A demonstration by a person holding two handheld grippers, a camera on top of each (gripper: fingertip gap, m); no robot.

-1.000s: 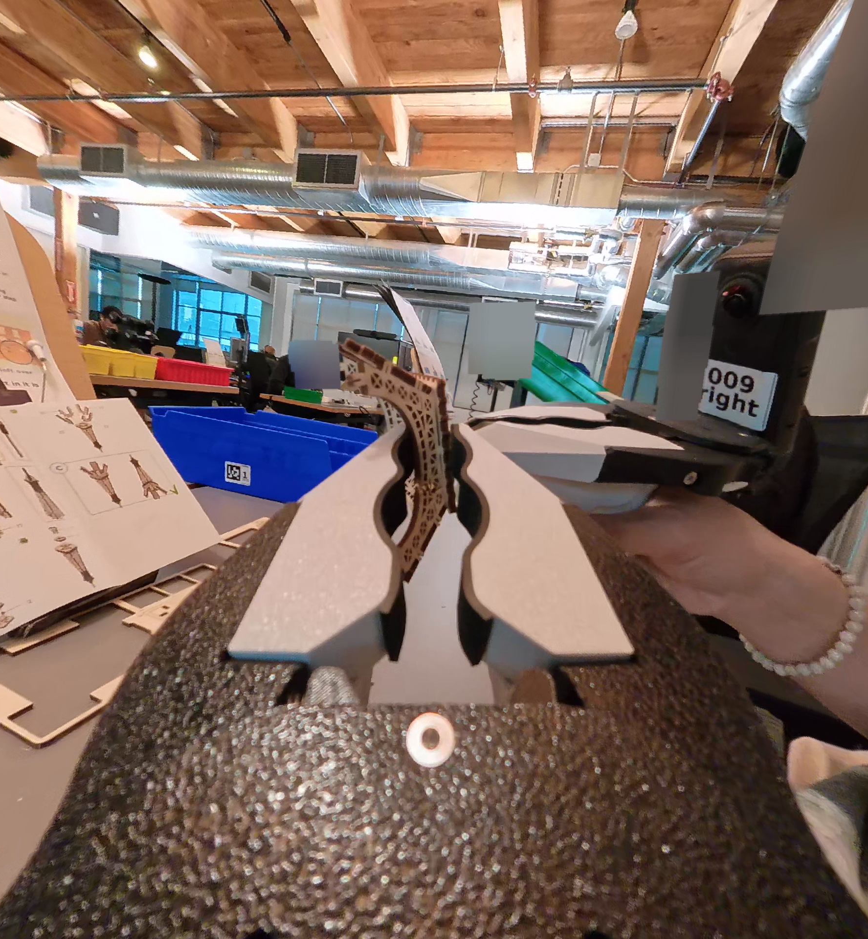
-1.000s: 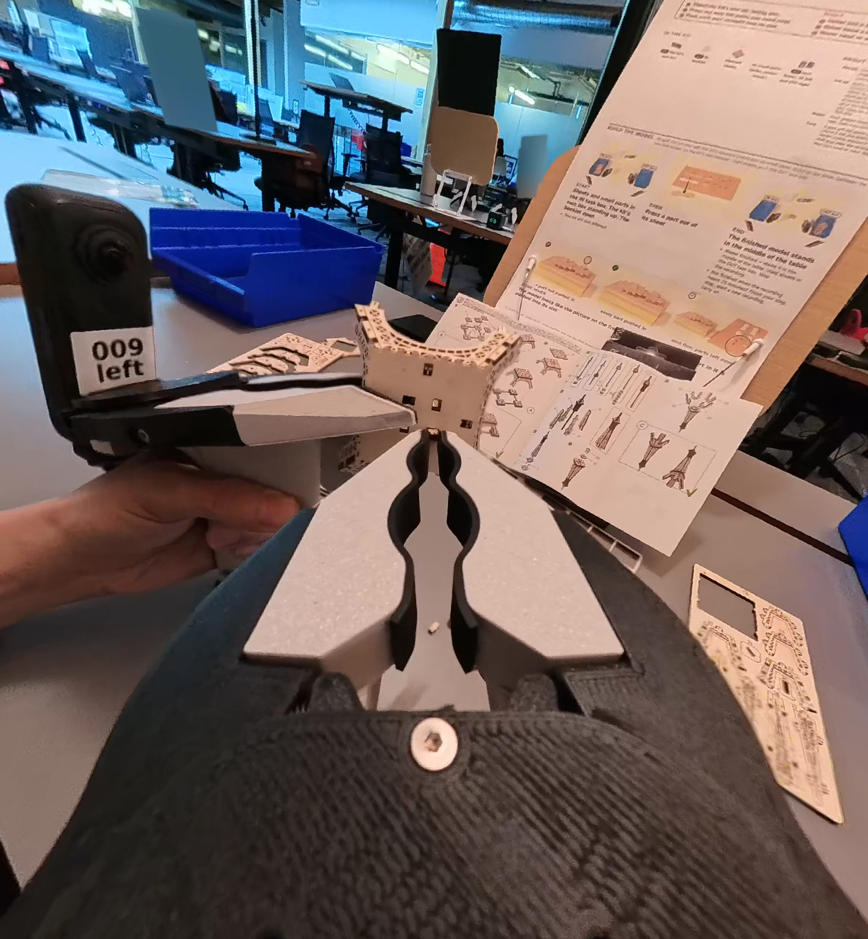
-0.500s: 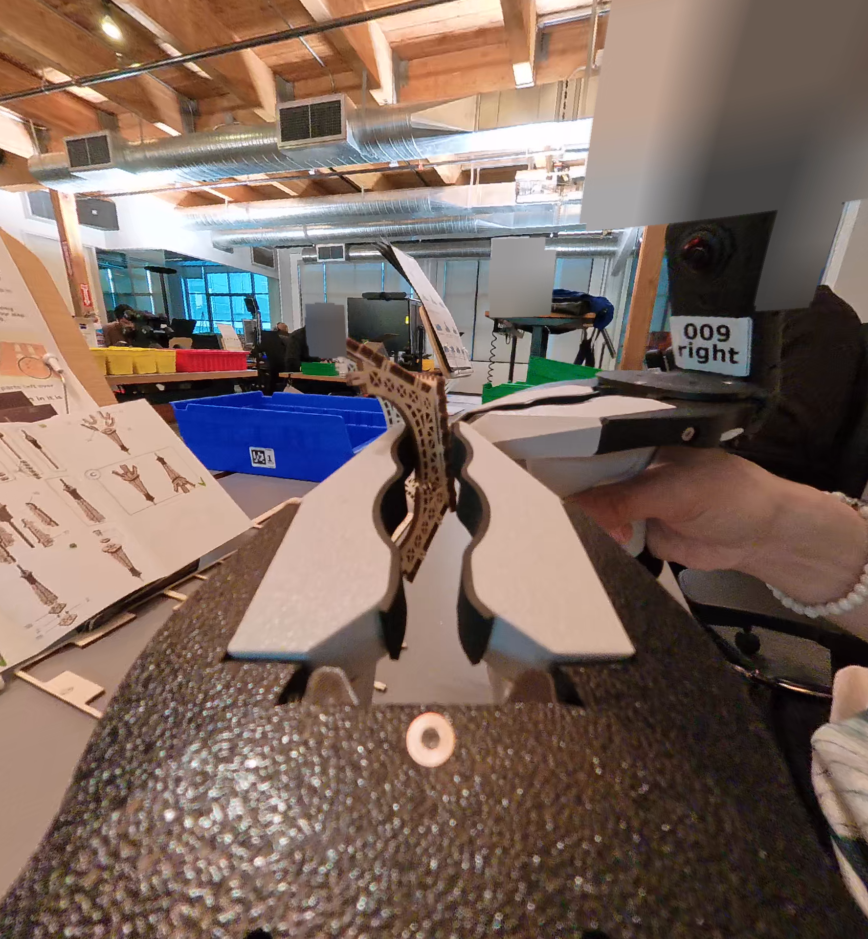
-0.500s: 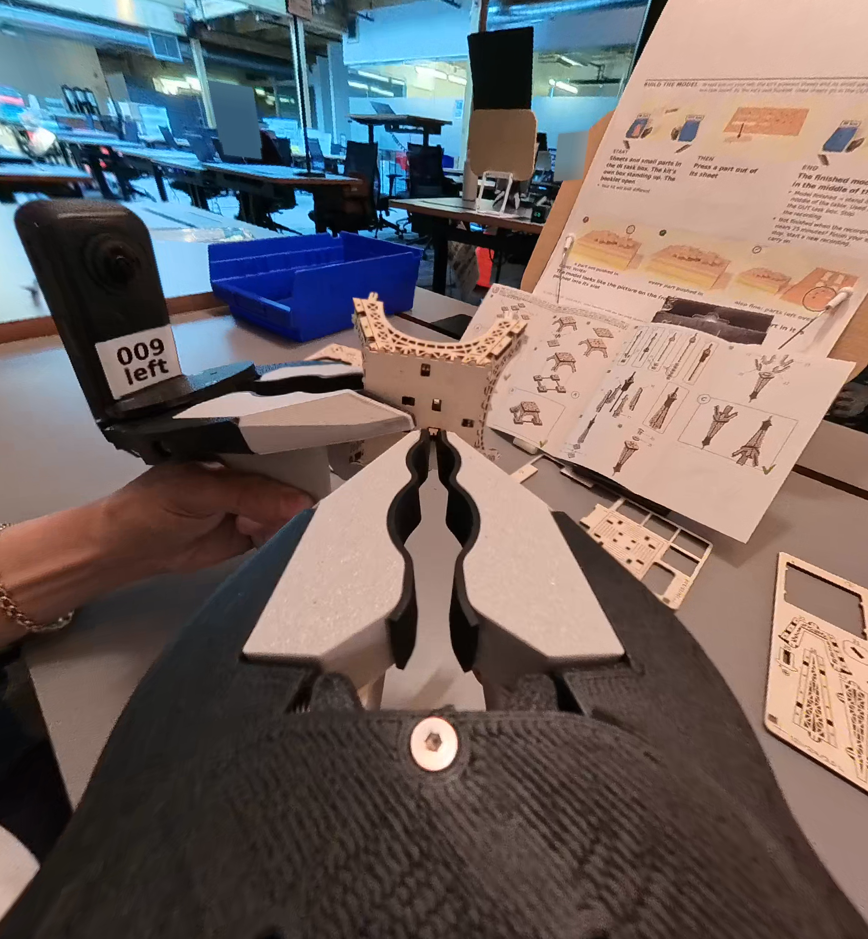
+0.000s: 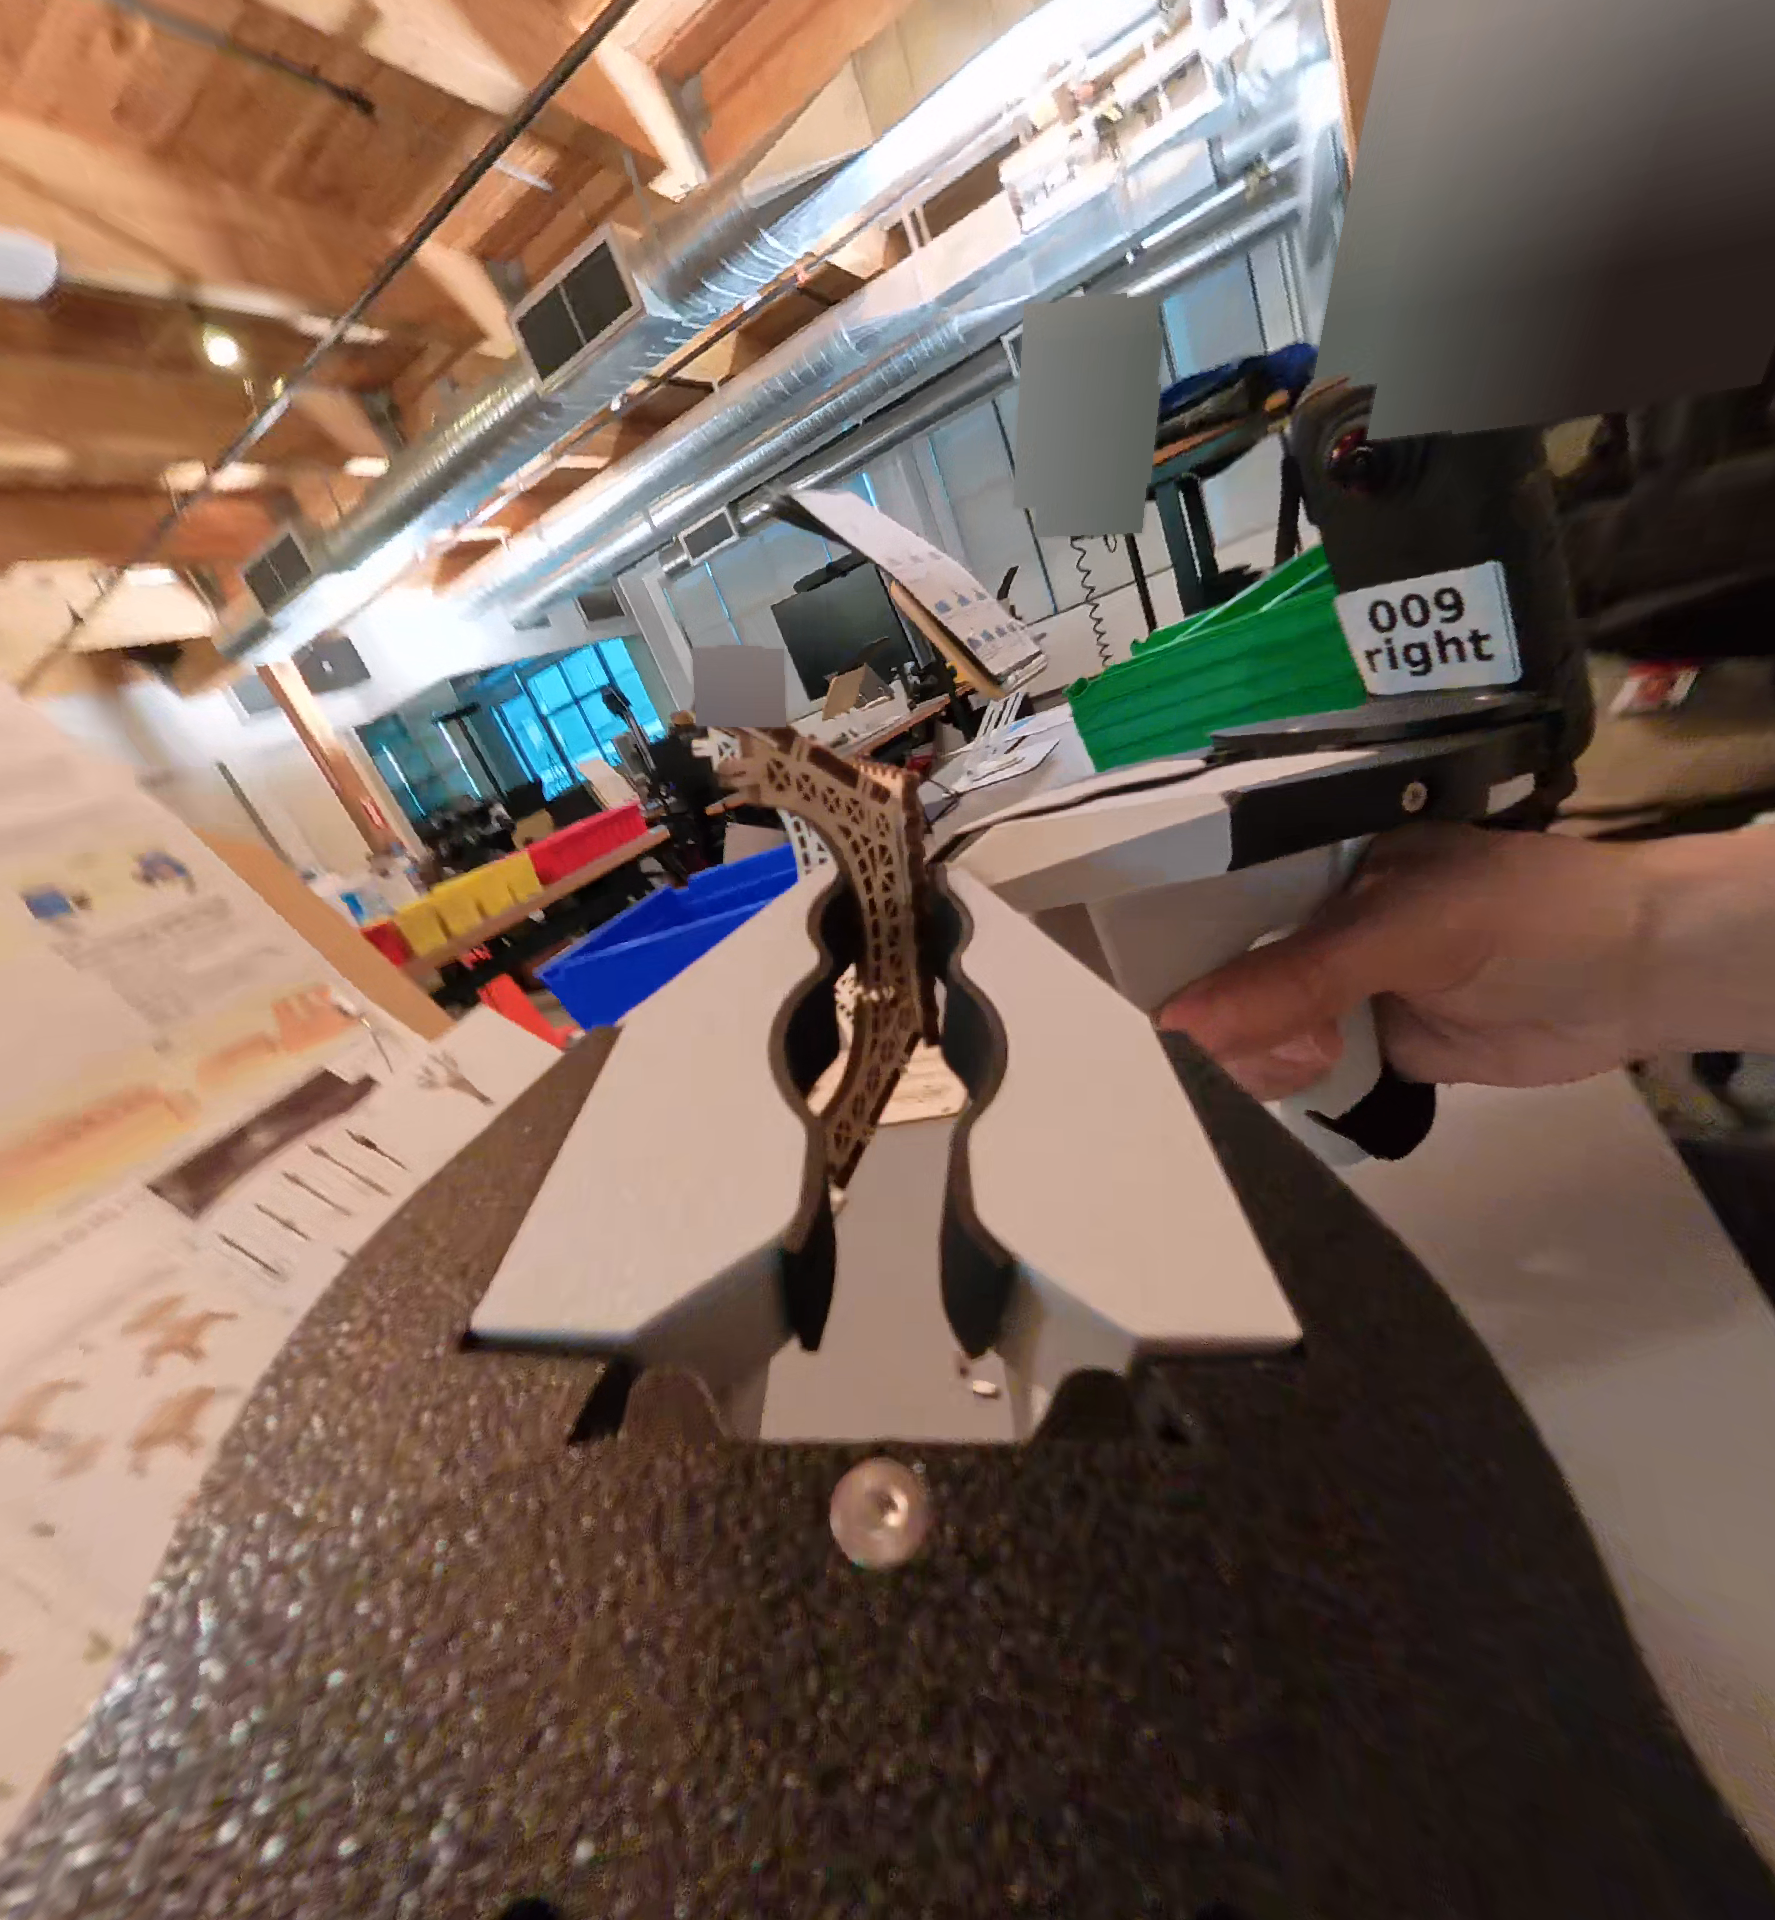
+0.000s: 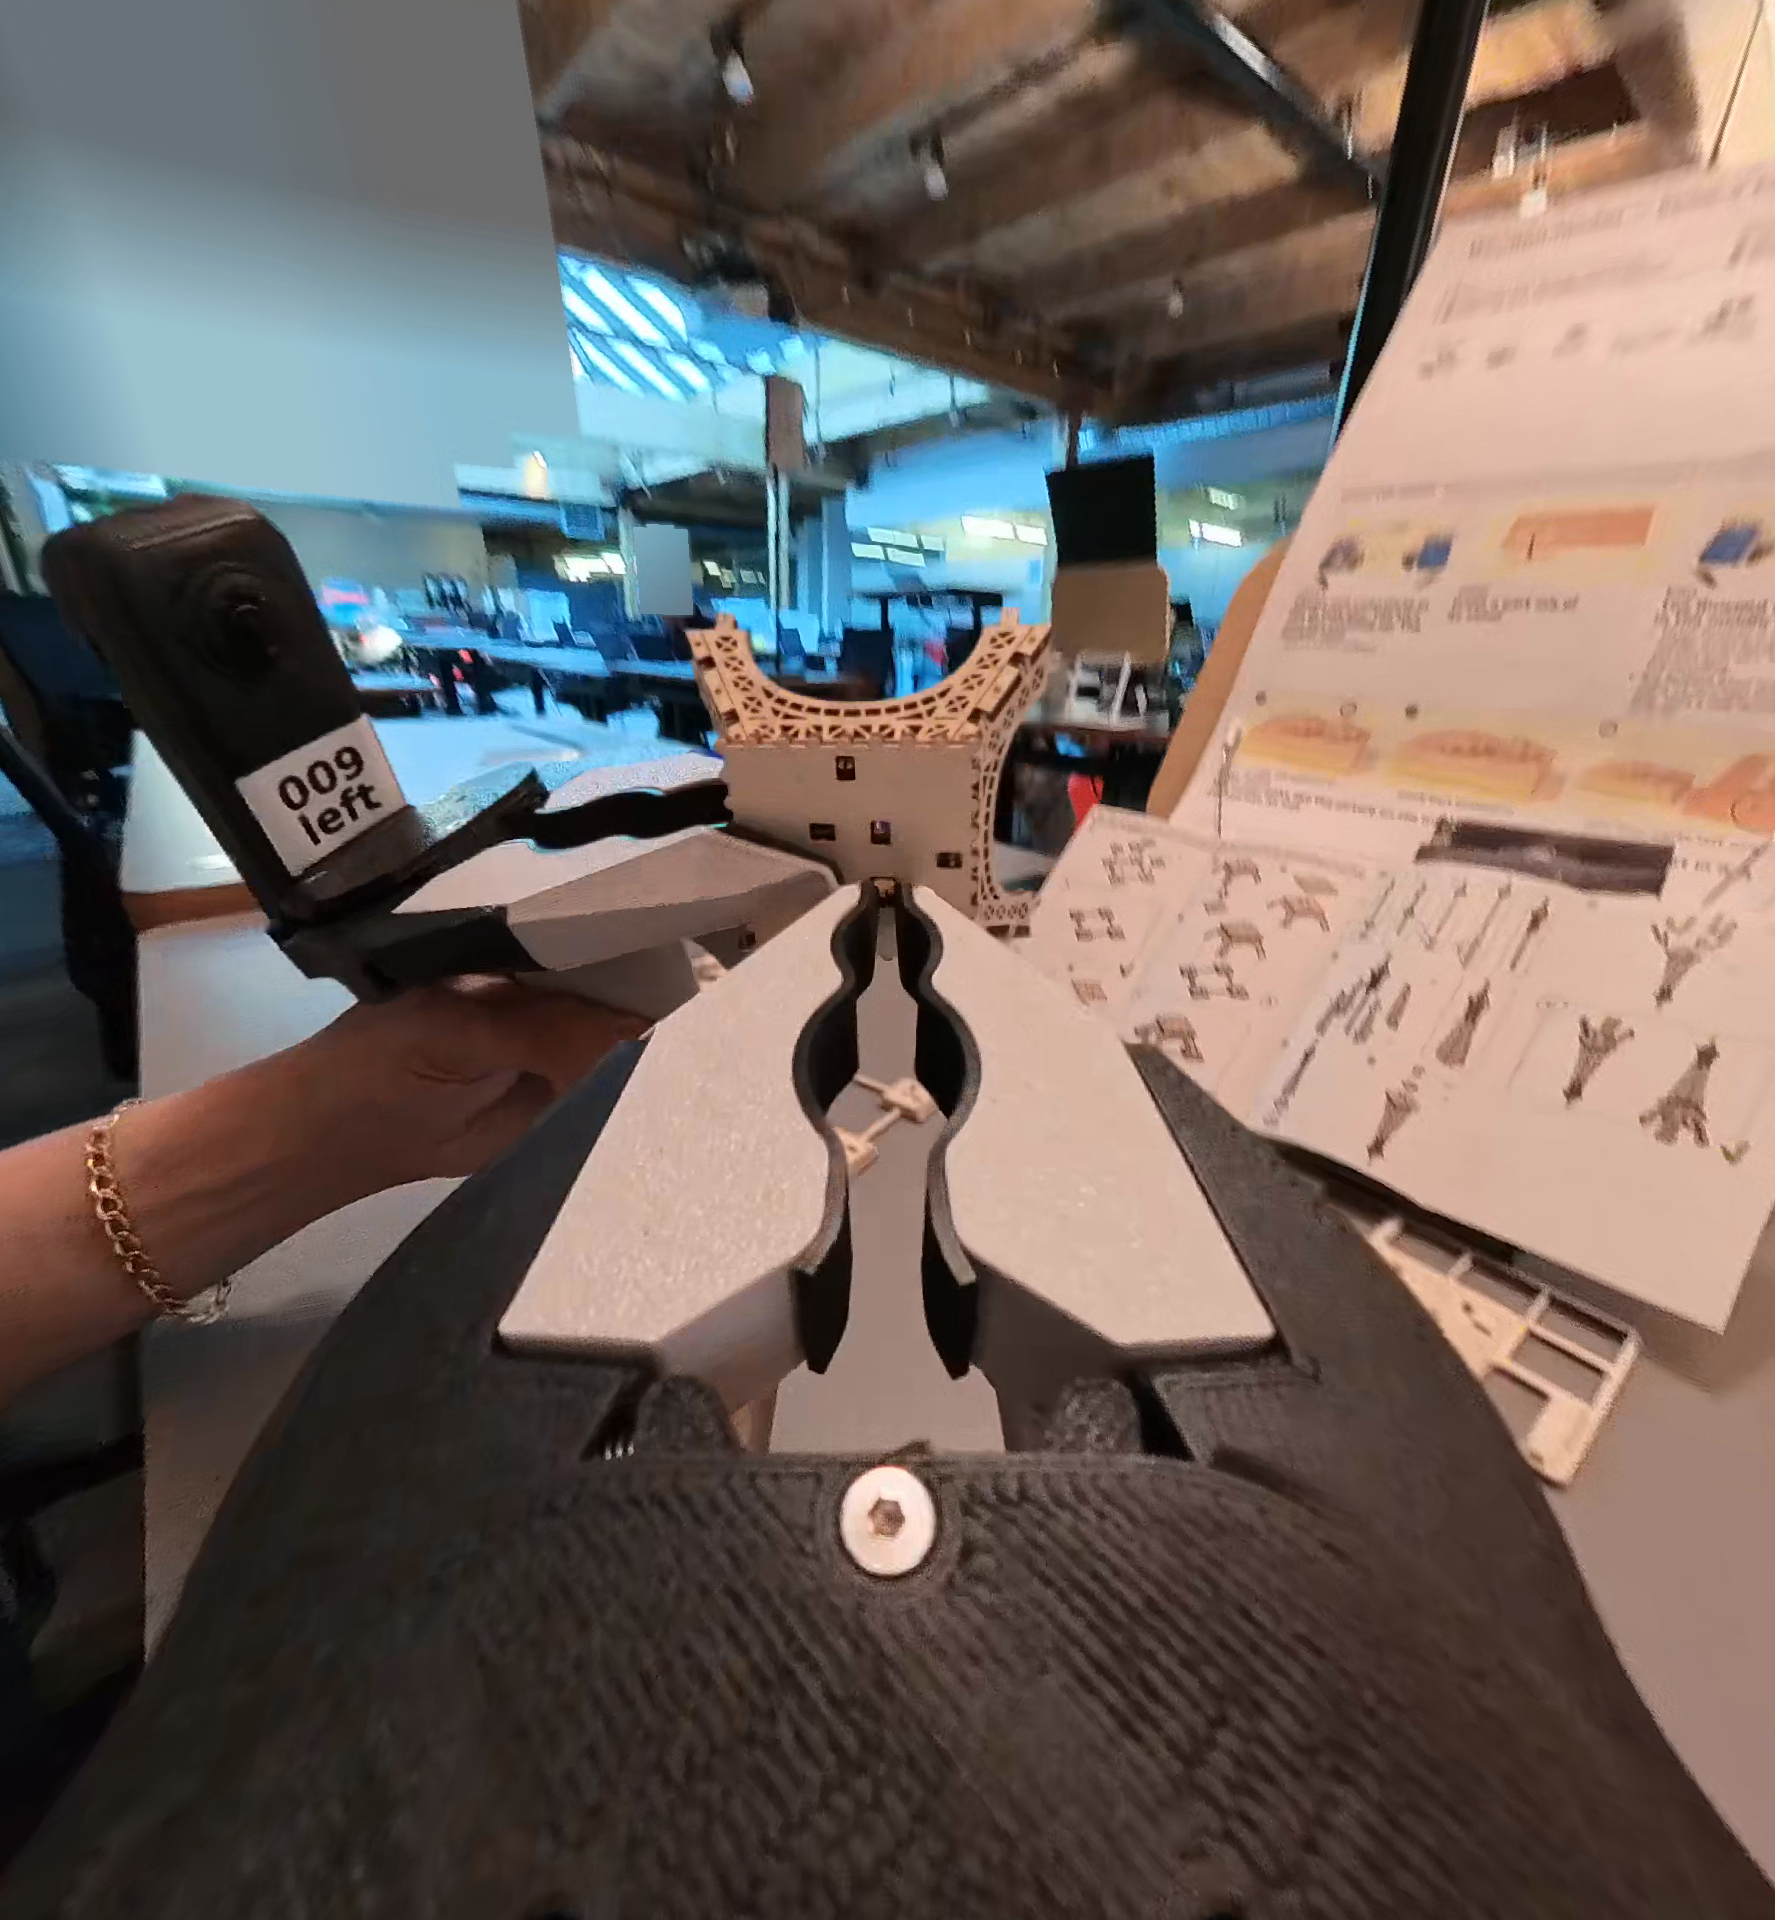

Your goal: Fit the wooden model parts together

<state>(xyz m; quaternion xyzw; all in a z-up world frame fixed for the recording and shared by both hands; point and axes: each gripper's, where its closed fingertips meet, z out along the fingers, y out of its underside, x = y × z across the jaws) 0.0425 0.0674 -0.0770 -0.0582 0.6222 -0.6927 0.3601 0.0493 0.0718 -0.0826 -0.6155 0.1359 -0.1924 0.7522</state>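
Observation:
The wooden model (image 6: 847, 790) is a pale box with curved lattice legs pointing up, held in the air between both grippers. My left gripper (image 5: 888, 883) is shut on one lattice leg (image 5: 810, 779). It also shows in the right wrist view (image 6: 717, 805), coming in from the left. My right gripper (image 6: 885, 899) is shut on the lower edge of the box. In the left wrist view it (image 5: 950, 842) comes in from the right, tips against the model. A hand holds each gripper.
Instruction sheets lean on a board to the right (image 6: 1485, 935) and also show in the left wrist view (image 5: 83, 1039). A punched-out wooden frame (image 6: 1485, 1340) and small loose pieces (image 6: 888, 1107) lie on the grey table (image 5: 1537, 1299). A blue bin (image 5: 654, 945) and a green bin (image 5: 1205, 675) stand beyond. Both grippers' tips are close together, under 4 cm apart.
Both grippers have tilted and lifted together with the model between them. The model's arched legs now stand higher against the room in the right wrist view. Both grips are unchanged.

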